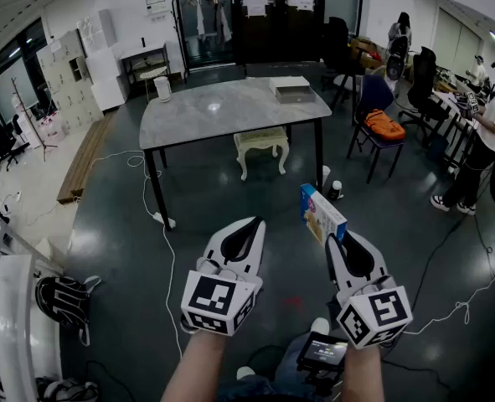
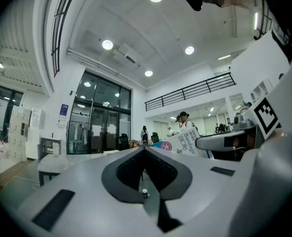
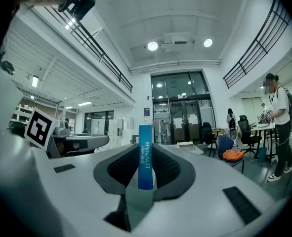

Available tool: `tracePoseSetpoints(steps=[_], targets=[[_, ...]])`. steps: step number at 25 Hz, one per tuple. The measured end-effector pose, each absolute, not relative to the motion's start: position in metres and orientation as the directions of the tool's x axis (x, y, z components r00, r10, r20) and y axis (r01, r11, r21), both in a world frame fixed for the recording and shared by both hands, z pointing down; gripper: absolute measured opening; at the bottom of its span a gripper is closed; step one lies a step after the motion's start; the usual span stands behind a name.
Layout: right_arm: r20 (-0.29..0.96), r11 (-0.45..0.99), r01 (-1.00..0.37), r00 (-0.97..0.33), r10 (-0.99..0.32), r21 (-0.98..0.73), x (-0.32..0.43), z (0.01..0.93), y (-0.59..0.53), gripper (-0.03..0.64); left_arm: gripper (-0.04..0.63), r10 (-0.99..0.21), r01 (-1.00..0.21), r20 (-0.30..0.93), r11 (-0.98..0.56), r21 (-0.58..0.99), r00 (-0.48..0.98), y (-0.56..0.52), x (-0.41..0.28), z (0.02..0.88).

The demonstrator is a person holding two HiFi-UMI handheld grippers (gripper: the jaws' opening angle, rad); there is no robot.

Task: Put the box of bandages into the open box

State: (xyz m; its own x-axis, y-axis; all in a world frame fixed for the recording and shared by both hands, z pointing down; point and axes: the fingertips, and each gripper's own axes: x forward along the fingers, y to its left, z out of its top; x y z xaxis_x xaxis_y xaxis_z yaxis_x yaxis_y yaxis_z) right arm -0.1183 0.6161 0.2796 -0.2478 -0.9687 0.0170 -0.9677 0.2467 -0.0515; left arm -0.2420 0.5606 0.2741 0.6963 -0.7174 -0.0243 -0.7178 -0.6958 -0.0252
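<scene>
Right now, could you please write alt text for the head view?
The right gripper holds a box of bandages over a dark floor; the left gripper beside it is shut and empty. Ahead, a grey table carries a pale box.

Grey marble-top table point(image 1: 222, 111) mid-room, white jug point(image 1: 162, 88) on its far left corner, white stool point(image 1: 261, 145) underneath. Orange bag point(image 1: 384, 125) on a chair point(image 1: 374, 93) right of the table. Person point(image 1: 484, 145) standing far right. White cable point(image 1: 144, 187) on the floor by the table's left legs
</scene>
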Motion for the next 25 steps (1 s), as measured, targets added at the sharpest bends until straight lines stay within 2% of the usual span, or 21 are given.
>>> tracePoseSetpoints(steps=[11,15,25], targets=[[0.016,0.236,-0.968,-0.238,-0.971,-0.085,-0.096,0.289,0.586,0.094,0.011,-0.693,-0.693,-0.013,-0.719,-0.055,0.721,0.542,-0.21,0.275],[-0.007,0.259,-0.961,-0.259,-0.966,-0.1,-0.068,0.283,0.555,0.094,0.011,-0.707,-0.707,-0.015,-0.705,-0.062,0.707,0.518,-0.183,0.271],[0.027,0.375,-0.925,-0.378,-0.926,-0.059,0.025,0.279,0.468,0.094,0.011,-0.781,-0.781,-0.027,-0.624,-0.011,0.624,0.437,-0.092,0.273]])
